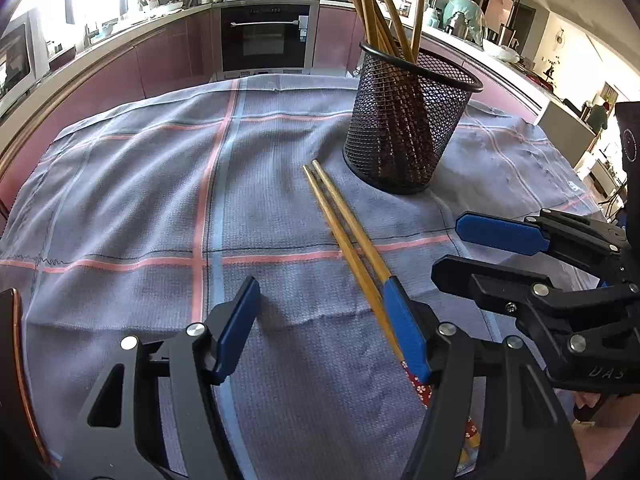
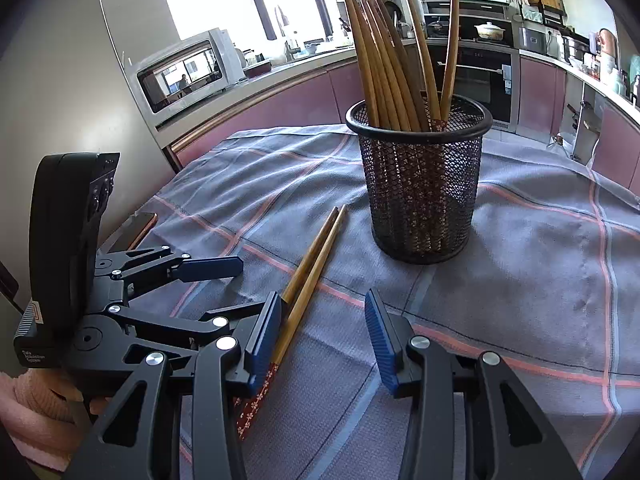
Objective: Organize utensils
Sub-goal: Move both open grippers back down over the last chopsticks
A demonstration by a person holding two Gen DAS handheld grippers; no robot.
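- We see the left gripper (image 1: 320, 326) with its blue fingers (image 1: 236, 330) apart, nothing clamped; the space between them shows only cloth.
- The right-hand finger of that gripper sits over the chopsticks (image 1: 344, 228), near their patterned red ends; we cannot tell whether it touches them.
- The right gripper (image 2: 322, 338) also has its fingers (image 2: 382, 340) apart and clamped on nothing; the same chopsticks (image 2: 310, 268) lie just beside its left-hand finger, outside the gap.
- In each wrist view the other gripper appears at the frame edge, close by, fingers spread.
- The loose pair of chopsticks lies flat and side by side on the cloth (image 1: 132, 184), tips pointing toward the cup (image 1: 404, 128).
- The black mesh cup (image 2: 420, 184) stands upright on the cloth-covered tabletop, near the chopstick tips but not touching them, and holds a bundle of like chopsticks leaning outward.
- A pink sleeve (image 2: 28, 408) shows at lower left in the right wrist view.
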